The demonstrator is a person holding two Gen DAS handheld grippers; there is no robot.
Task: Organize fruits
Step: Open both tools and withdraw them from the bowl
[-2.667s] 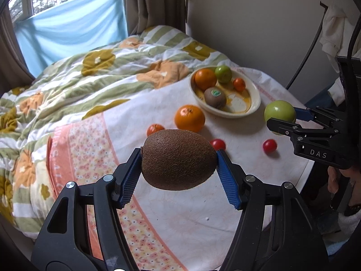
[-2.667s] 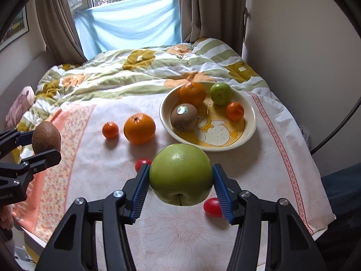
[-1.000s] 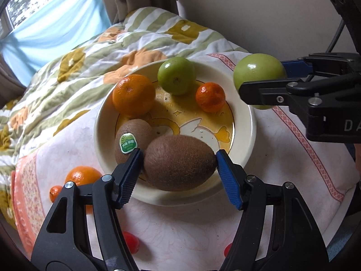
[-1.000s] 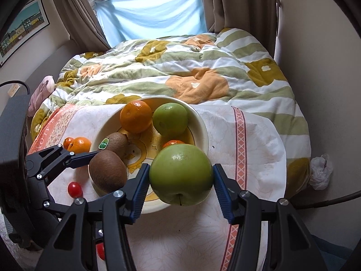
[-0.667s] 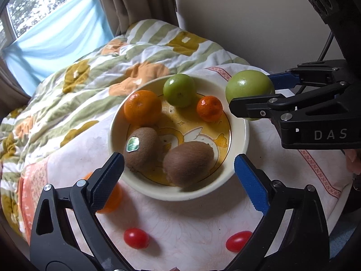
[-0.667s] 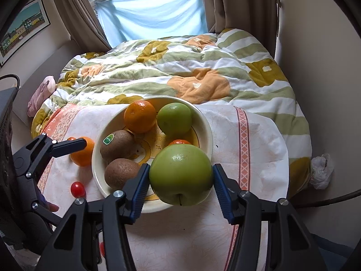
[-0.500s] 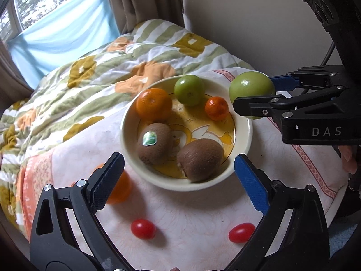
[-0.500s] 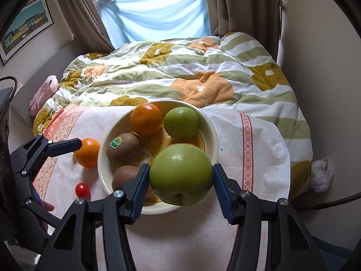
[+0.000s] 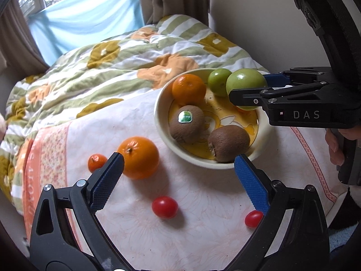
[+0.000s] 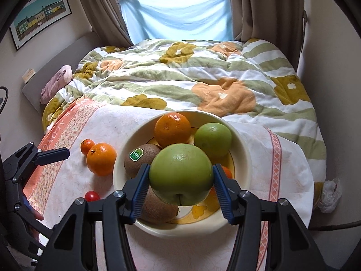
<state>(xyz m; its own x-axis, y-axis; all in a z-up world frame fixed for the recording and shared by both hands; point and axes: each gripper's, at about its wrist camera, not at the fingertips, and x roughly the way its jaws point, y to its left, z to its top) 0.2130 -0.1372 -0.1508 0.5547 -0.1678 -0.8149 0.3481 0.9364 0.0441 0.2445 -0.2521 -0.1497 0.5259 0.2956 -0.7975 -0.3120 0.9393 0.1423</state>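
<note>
The right gripper (image 10: 180, 178) clamps a large green apple (image 10: 181, 173) above the cream bowl (image 10: 244, 155) (which holds two kiwis, an orange and a smaller apple). The left gripper (image 9: 178, 171) stands wide open and empty over the tablecloth (image 9: 203, 225), near a loose orange (image 9: 138, 157).

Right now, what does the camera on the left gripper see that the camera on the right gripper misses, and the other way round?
Only the left view shows a second cherry tomato near the table's front edge, plus the whole plain kiwi, barely visible from the right.

Only the right view shows a framed picture on the wall and a pink pillow.

Both show the bowl, the sticker kiwi, the loose orange, and the green apple held by the right gripper.
</note>
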